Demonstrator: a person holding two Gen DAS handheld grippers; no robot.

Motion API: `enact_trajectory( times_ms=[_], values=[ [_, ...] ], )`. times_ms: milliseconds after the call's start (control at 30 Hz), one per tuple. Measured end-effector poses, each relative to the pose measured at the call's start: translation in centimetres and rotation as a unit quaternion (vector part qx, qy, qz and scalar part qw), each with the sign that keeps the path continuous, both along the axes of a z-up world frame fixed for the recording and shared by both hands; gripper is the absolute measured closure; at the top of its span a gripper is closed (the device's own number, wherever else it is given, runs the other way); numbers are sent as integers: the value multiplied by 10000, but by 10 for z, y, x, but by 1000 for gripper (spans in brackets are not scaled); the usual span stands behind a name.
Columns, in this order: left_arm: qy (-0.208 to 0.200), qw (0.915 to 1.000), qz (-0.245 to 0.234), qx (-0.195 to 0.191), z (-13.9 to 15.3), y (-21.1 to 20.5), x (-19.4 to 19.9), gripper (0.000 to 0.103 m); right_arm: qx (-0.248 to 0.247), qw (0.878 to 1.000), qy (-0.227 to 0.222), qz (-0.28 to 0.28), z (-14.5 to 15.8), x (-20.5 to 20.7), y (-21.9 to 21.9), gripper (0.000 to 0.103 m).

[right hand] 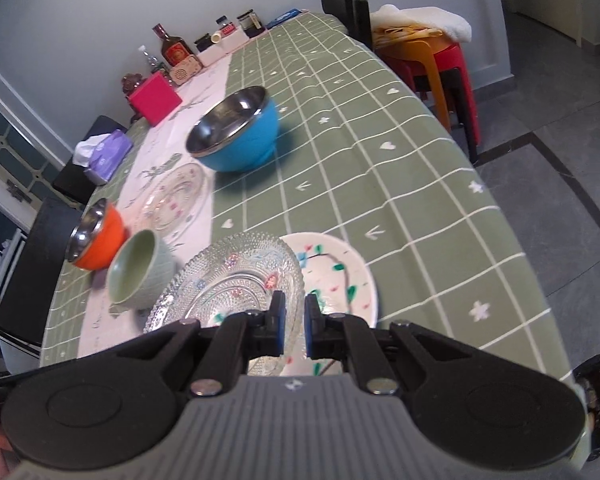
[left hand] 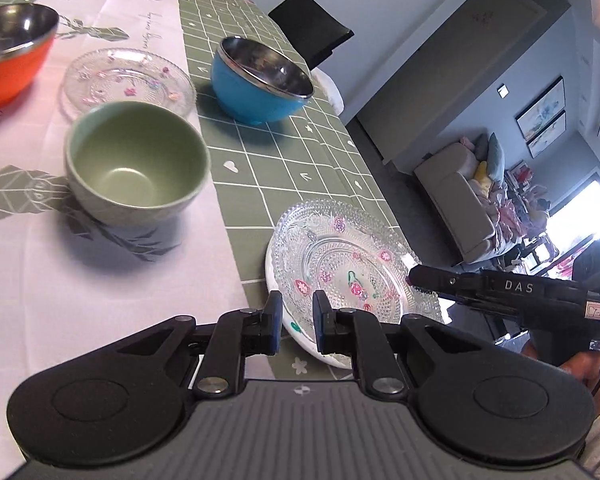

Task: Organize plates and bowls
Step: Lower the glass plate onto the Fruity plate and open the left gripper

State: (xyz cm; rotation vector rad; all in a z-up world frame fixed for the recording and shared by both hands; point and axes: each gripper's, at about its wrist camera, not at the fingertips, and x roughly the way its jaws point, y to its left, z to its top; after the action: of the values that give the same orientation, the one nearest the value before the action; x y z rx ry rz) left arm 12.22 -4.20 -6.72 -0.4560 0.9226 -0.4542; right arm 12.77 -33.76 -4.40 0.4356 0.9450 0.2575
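Right wrist view, right gripper (right hand: 293, 326) closed on the near rim of a glass plate (right hand: 236, 276), white plate (right hand: 340, 276) underneath, left gripper (left hand: 296, 320) pinching the glass plate too, green bowl (right hand: 138, 270) left.

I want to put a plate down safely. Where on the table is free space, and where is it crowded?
Free: the green checked cloth right of the blue bowl, out to the table edge. Crowded: the pink runner, where the orange bowl, green bowl and far glass plate sit close.

orange bowl (left hand: 8, 56) cut by left edge, white plate (left hand: 320, 350) mostly hidden under glass plate (left hand: 352, 268)
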Motion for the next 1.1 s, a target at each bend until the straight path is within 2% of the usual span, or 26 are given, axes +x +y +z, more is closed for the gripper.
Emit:
enact_trajectory(
  times_ms=[133,367,767,1100],
  values=[
    [59,9999,-64,-72,-8,-6,4,86,-180,9998,93,-49,-6,10,-4,96],
    [-34,9998,-172,91,-10,-15,5,86,-454,9988,199,-46,-14,13,-2,95],
    [-294,9978,-247,543,-7,-26,1,86,-681,9972,308,-56,-19,15,3,95],
    [-329,9957,-290,815,-11,-31,0,86,-795,9962,342,-44,-20,17,4,95]
  ],
)
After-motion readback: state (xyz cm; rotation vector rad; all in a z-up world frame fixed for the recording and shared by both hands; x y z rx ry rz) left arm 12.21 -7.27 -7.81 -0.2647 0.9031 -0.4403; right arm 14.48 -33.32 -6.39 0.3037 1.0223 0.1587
